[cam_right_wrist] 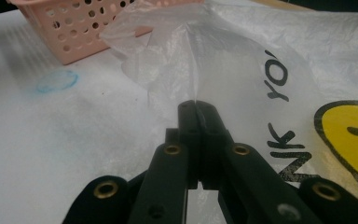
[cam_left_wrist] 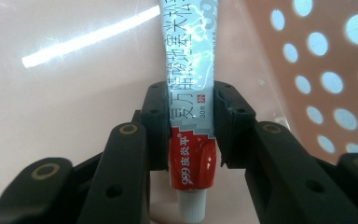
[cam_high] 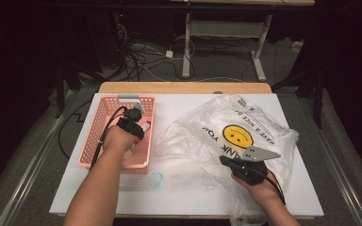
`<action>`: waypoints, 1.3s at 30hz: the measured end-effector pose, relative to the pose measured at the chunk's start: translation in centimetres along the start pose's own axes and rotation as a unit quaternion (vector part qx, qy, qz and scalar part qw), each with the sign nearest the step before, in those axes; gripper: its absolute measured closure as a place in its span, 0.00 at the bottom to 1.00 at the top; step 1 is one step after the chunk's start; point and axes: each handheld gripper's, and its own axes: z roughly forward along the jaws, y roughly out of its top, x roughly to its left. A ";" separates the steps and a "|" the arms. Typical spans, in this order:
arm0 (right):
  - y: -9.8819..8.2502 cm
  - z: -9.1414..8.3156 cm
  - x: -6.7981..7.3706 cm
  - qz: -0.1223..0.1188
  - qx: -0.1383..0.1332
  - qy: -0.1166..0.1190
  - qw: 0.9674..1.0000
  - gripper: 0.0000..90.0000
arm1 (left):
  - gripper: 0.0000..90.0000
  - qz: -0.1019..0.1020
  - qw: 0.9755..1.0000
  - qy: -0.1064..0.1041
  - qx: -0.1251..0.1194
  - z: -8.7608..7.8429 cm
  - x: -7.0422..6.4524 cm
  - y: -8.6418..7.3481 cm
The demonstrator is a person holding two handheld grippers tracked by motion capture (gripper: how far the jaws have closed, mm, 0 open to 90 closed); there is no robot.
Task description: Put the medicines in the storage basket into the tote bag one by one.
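Note:
My left gripper [cam_left_wrist: 191,116] is down inside the pink basket [cam_high: 99,127] and is shut on a tube of ointment [cam_left_wrist: 191,84], light blue with a red band and a white cap toward me. In the high view the left gripper [cam_high: 134,117] sits over the basket's right half. A clear plastic bag [cam_high: 226,136] with a yellow smiley face [cam_high: 238,136] lies spread on the white table [cam_high: 179,188]. My right gripper [cam_right_wrist: 196,108] is shut on a fold of the plastic bag [cam_right_wrist: 242,60], seen at the bag's near edge as the right gripper [cam_high: 226,161] in the high view.
A faint blue ring mark [cam_high: 156,178] is on the table in front of the basket. The pink basket [cam_right_wrist: 74,23] shows behind the bag in the right gripper view. Cables [cam_high: 141,56] and desk legs [cam_high: 186,47] lie on the floor beyond the table.

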 end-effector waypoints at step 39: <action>0.4 -1.3 -0.5 0.011 -0.034 -0.014 0.999 1.00 | 0.75 0.040 0.999 0.019 -0.032 -1.7 -0.8 -1.8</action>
